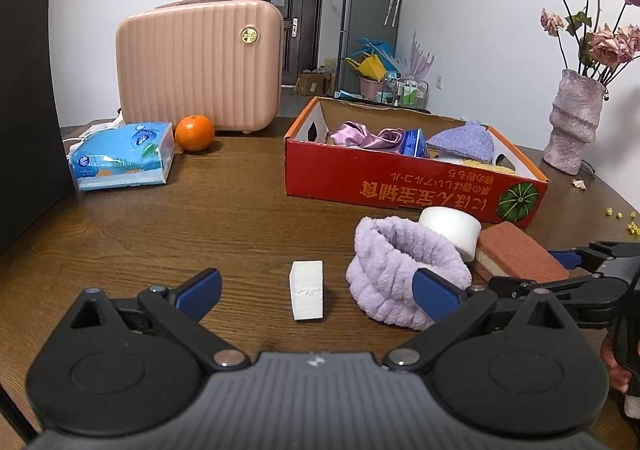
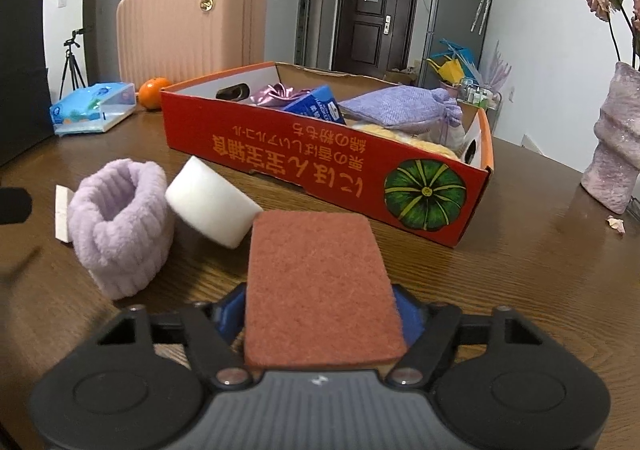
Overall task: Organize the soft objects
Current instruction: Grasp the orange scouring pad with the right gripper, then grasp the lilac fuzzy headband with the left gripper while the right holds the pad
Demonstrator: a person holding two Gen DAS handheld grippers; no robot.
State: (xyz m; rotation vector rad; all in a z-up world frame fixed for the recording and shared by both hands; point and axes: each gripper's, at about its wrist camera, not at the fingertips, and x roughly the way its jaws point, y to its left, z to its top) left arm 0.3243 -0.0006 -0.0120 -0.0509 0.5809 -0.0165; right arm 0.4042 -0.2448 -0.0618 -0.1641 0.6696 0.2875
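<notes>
A red cardboard box on the wooden table holds a purple knitted pouch, satin cloth and a blue packet. In front of it lie a lilac fluffy headband, a white foam roll, a small white foam block and a red-topped scrub sponge. My left gripper is open, its fingers either side of the white block. My right gripper is shut on the sponge; it shows at the right in the left wrist view.
A pink ribbed case stands at the back left, with an orange and a blue tissue pack before it. A dark panel is at the left. A lilac vase with dried roses stands at the right.
</notes>
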